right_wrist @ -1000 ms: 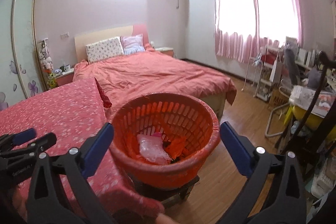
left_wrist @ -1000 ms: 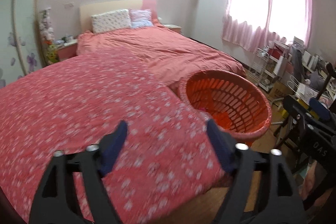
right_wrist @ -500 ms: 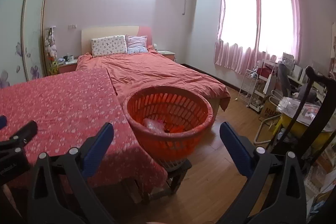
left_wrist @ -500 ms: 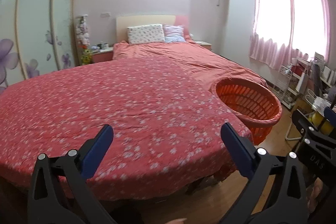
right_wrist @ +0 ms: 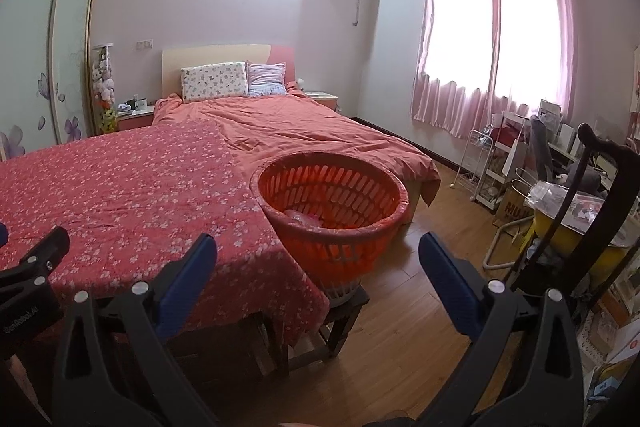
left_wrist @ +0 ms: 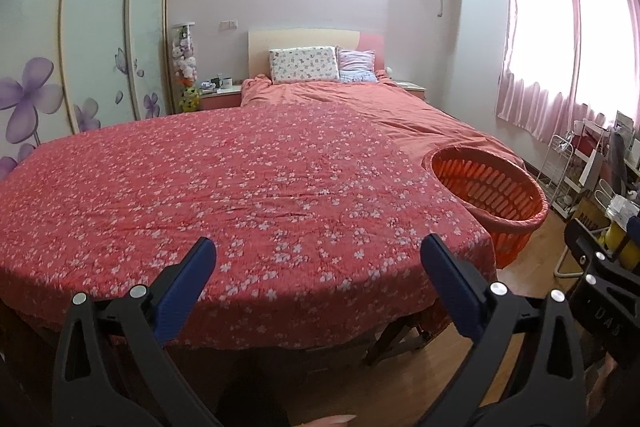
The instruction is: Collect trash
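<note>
1. The left gripper (left_wrist: 318, 269) stands spread wide with nothing between its blue pads; its jaws have just been opening, and it looks out over the flowered tablecloth (left_wrist: 240, 187)
2. The right gripper (right_wrist: 318, 269) is likewise released and empty, pointing between the table edge and the orange basket (right_wrist: 332, 227)
3. The only trash visible is a crumpled clear plastic bag (right_wrist: 302, 218) lying inside the basket, which sits on a low wooden stool (right_wrist: 340, 311) just beside the table; the cloth itself shows no litter from either view
4. By my judgement the collecting is largely done, or further pieces lie out of sight
5. The bag looks light, soft and slippery; it would crush flat, so pinch a bunched fold, not a smooth face
6. The basket looks like stiff, light plastic lattice; its rolled rim offers the surest hold, though a one-sided lift may tip it
</note>
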Demonstrator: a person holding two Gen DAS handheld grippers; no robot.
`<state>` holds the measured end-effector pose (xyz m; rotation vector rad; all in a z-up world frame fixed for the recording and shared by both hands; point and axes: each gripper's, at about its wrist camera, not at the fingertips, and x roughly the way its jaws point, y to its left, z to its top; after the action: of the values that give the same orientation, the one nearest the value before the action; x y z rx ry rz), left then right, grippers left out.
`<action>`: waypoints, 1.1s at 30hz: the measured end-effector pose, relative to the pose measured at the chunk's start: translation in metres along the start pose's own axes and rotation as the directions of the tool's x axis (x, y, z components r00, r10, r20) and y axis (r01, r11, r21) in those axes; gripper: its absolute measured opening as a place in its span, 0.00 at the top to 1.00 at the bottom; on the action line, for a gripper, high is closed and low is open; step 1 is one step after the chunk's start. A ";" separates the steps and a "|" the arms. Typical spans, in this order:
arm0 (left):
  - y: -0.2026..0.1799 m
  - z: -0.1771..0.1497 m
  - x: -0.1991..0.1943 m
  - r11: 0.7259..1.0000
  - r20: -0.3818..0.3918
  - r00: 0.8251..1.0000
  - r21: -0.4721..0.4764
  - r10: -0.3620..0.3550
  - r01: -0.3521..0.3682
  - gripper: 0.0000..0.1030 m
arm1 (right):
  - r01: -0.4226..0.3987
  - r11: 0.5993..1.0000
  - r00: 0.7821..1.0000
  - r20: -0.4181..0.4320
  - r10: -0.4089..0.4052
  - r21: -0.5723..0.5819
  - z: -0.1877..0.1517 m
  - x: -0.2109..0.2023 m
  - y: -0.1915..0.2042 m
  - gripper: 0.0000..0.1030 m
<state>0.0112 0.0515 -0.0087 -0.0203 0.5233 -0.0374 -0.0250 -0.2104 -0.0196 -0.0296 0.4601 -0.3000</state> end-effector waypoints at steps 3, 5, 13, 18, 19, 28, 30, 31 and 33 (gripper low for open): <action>0.000 -0.001 -0.003 1.000 -0.001 1.000 -0.008 0.001 -0.001 0.02 | 0.000 1.000 1.000 -0.010 0.000 0.003 -0.003 -0.003 0.001 0.04; -0.001 -0.001 -0.004 1.000 -0.002 1.000 -0.010 0.002 -0.002 0.02 | 0.002 1.000 1.000 -0.016 -0.002 0.007 -0.004 -0.003 0.000 0.04; -0.001 -0.004 -0.005 1.000 -0.024 1.000 -0.031 -0.003 0.003 0.02 | 0.019 0.999 0.999 -0.035 -0.018 0.029 -0.006 -0.002 -0.009 0.04; -0.005 -0.004 -0.006 0.999 -0.032 0.999 -0.033 -0.009 0.008 0.02 | 0.027 0.999 0.999 -0.035 -0.026 0.035 -0.007 -0.002 -0.009 0.04; -0.005 -0.005 -0.006 0.999 -0.034 0.999 -0.034 -0.010 0.009 0.02 | 0.027 0.999 0.999 -0.036 -0.026 0.035 -0.006 -0.002 -0.009 0.04; -0.008 -0.004 -0.005 0.999 -0.048 0.999 -0.050 -0.009 0.006 0.02 | 0.028 0.999 0.999 -0.037 -0.027 0.039 -0.007 -0.002 -0.009 0.04; -0.009 -0.004 -0.007 0.999 -0.044 0.999 -0.051 -0.007 0.005 0.02 | 0.028 0.999 0.999 -0.036 -0.026 0.039 -0.007 -0.002 -0.009 0.04; -0.009 -0.003 -0.007 0.999 -0.042 0.999 -0.053 -0.007 0.005 0.02 | 0.027 0.999 0.999 -0.037 -0.025 0.039 -0.007 -0.002 -0.009 0.04; -0.009 -0.003 -0.008 0.999 -0.041 0.999 -0.054 -0.007 0.005 0.02 | 0.026 0.999 0.999 -0.038 -0.025 0.039 -0.007 -0.001 -0.009 0.04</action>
<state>0.0027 0.0425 -0.0070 -0.0740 0.5651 -0.0298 -0.0319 -0.2185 -0.0245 0.0088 0.4907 -0.3348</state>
